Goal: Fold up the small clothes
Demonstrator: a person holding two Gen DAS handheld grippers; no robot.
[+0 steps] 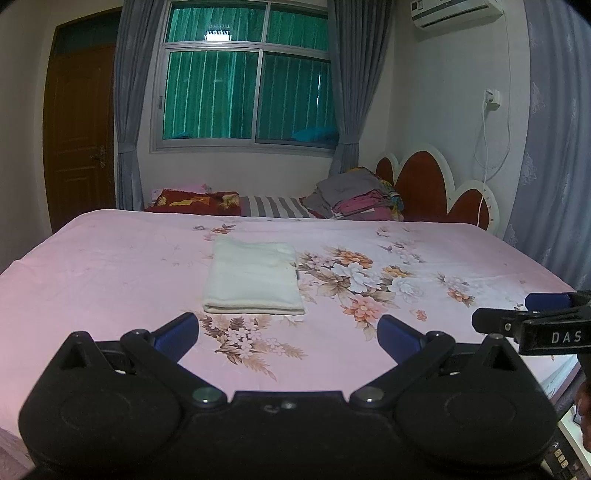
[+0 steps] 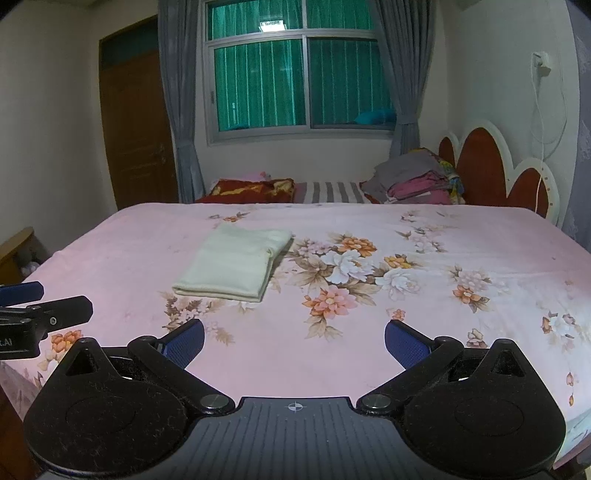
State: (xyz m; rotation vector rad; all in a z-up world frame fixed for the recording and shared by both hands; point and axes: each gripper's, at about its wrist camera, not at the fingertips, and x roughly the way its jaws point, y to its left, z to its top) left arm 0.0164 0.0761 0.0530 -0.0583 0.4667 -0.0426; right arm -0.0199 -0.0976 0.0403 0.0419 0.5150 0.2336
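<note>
Bedroom. The bed fills the middle of both views, covered in a pink floral sheet, flowers printed right of center. Behind it: a window with green curtains at top center, grey drapes on either side, a brown door at upper left, and a red-and-white scalloped headboard at right. An air conditioner sits in the upper right corner of the left wrist view. A pile of folded clothes lies at the far end of the bed beside the headboard, with a striped pillow and a red blanket to its left.

The small cream cloth lies already folded into a neat rectangle, flat on the sheet, center frame in the left view and left of center in the right view.

My left gripper – fingers spread wide, nothing between them, cloth just ahead of the tips and apart from them. My right gripper – fingers also spread wide and empty, cloth ahead and to the upper left, not touching. Each gripper pokes into the other's view at the frame edge.
</note>
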